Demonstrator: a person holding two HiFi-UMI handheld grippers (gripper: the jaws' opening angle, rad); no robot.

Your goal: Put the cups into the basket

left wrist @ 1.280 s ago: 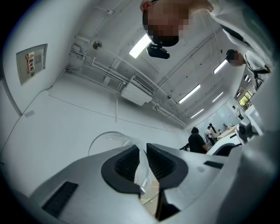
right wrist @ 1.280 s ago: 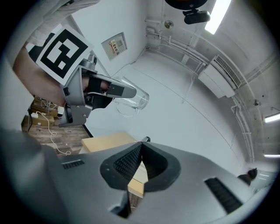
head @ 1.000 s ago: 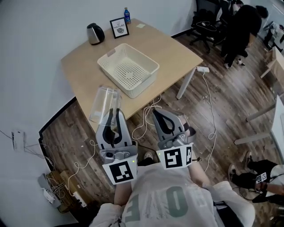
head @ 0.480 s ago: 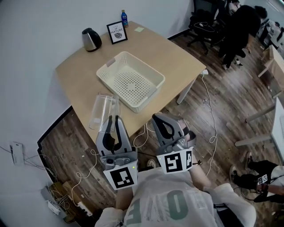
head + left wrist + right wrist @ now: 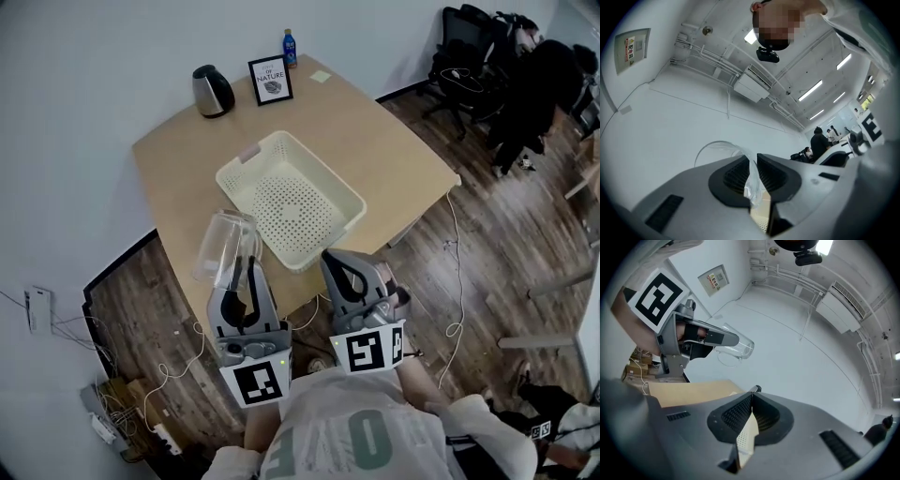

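Observation:
A clear plastic cup [image 5: 223,246] hangs over the table's near edge, with my left gripper [image 5: 244,265] shut on its wall. In the left gripper view the jaws pinch the thin cup wall [image 5: 751,180], and the cup's rim [image 5: 708,146] curves off to the left. My right gripper [image 5: 339,264] is beside it, shut and empty; in its own view the jaw tips [image 5: 753,392] meet. That view also shows the left gripper [image 5: 696,337] holding the cup [image 5: 737,346]. The cream perforated basket [image 5: 339,184] stands empty on the table, just beyond both grippers.
On the wooden table [image 5: 178,159] at the far side stand a dark kettle [image 5: 213,91], a framed picture [image 5: 272,79], a blue bottle [image 5: 289,42] and a yellow note [image 5: 321,76]. Cables [image 5: 173,352] trail on the floor. Office chairs and a person in dark clothes [image 5: 544,89] are far right.
The table and basket now lie closer to both grippers and more to the right in the head view. The left gripper still holds the cup; the right stays shut.

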